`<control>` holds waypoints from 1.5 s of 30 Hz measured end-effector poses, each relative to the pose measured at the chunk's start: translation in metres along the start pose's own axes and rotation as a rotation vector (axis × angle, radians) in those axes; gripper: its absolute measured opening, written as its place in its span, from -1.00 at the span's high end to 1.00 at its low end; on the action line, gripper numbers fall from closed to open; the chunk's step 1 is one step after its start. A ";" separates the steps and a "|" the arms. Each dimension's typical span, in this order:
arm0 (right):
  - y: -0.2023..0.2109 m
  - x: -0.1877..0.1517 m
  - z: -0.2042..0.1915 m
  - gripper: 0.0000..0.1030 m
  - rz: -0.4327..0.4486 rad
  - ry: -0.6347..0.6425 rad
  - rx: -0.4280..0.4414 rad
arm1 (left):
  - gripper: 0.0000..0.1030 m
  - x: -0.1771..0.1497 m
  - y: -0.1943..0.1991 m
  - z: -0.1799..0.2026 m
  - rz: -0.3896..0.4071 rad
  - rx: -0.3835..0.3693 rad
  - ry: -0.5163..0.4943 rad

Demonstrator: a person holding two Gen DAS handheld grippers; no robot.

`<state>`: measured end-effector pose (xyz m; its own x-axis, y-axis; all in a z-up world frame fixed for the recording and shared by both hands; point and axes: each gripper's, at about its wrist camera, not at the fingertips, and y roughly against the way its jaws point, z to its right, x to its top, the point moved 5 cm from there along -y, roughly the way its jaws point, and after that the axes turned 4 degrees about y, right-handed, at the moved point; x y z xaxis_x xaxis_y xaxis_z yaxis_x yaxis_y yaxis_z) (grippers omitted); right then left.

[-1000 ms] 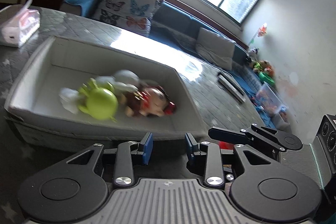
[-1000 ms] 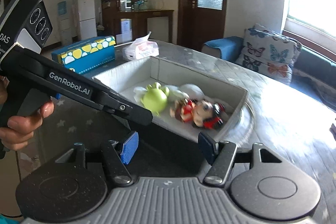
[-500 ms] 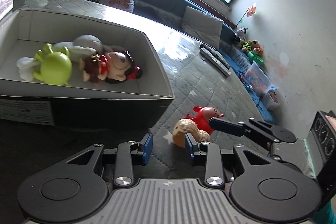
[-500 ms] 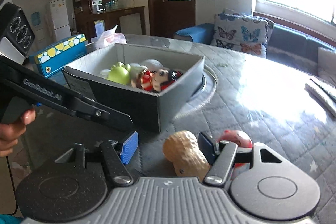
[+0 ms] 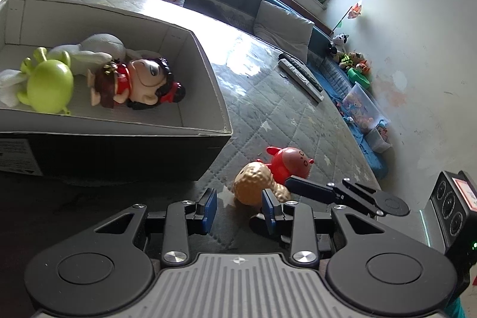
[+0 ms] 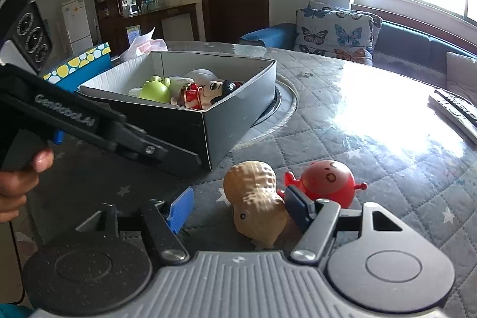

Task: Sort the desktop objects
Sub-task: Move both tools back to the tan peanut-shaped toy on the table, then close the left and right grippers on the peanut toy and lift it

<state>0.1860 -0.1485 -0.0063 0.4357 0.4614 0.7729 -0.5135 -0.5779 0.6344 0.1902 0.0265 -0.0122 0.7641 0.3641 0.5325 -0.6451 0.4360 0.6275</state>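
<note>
A tan peanut toy (image 6: 256,198) lies on the quilted table, touching a red round toy (image 6: 328,179) on its right. My right gripper (image 6: 238,209) is open around the peanut, its right pad against it. My left gripper (image 5: 240,206) is open and empty just in front of the peanut (image 5: 256,184) and red toy (image 5: 290,163). The grey cardboard box (image 5: 205,61) holds a green alien toy (image 5: 49,87), a dark-haired doll (image 5: 140,84) and a white soft toy (image 5: 98,48). The box also shows in the right wrist view (image 6: 238,109).
Remote controls (image 5: 301,76) lie on the far side of the table. A blue patterned tissue box (image 6: 80,64) and a tissue pack (image 6: 146,45) stand behind the cardboard box. A sofa with butterfly cushions (image 6: 334,32) lies beyond the table. The left gripper's body (image 6: 98,124) crosses the right wrist view.
Both grippers have swung from the box down toward the table at its right. The peanut and red toy came into view, and the right gripper has closed in around the peanut.
</note>
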 end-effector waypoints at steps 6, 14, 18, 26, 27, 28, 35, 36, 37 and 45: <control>0.006 0.001 -0.007 -0.35 0.004 0.019 0.017 | 0.32 0.003 -0.009 0.000 -0.011 -0.008 0.015; 0.005 0.002 -0.005 -0.35 0.007 -0.005 0.025 | 0.31 0.007 -0.020 0.001 -0.015 -0.040 0.044; 0.004 0.001 -0.002 -0.33 0.005 -0.009 0.022 | 0.31 0.008 -0.027 0.002 -0.020 -0.046 0.052; 0.001 -0.002 0.005 -0.18 -0.005 -0.017 0.005 | 0.32 0.008 -0.036 0.000 -0.026 -0.057 0.062; 0.001 -0.002 0.006 -0.15 -0.006 -0.020 0.004 | 0.32 0.008 -0.036 0.000 -0.025 -0.059 0.061; 0.000 -0.003 0.008 -0.14 -0.009 -0.027 0.006 | 0.31 0.009 -0.037 0.000 -0.025 -0.062 0.061; -0.004 -0.005 0.011 0.00 -0.015 -0.040 -0.001 | 0.31 0.010 -0.039 -0.002 -0.029 -0.079 0.071; -0.005 -0.006 0.012 0.02 -0.017 -0.043 0.001 | 0.30 0.010 -0.040 -0.002 -0.027 -0.079 0.073; -0.006 -0.006 0.013 0.07 -0.020 -0.047 0.002 | 0.28 0.011 -0.040 -0.002 -0.028 -0.079 0.075; -0.010 -0.010 0.014 0.20 -0.022 -0.069 0.010 | 0.28 0.009 -0.041 -0.002 -0.032 -0.085 0.082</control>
<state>0.1968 -0.1569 -0.0206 0.4972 0.4268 0.7554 -0.4961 -0.5744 0.6511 0.2235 0.0136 -0.0342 0.7843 0.4136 0.4624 -0.6203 0.5158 0.5909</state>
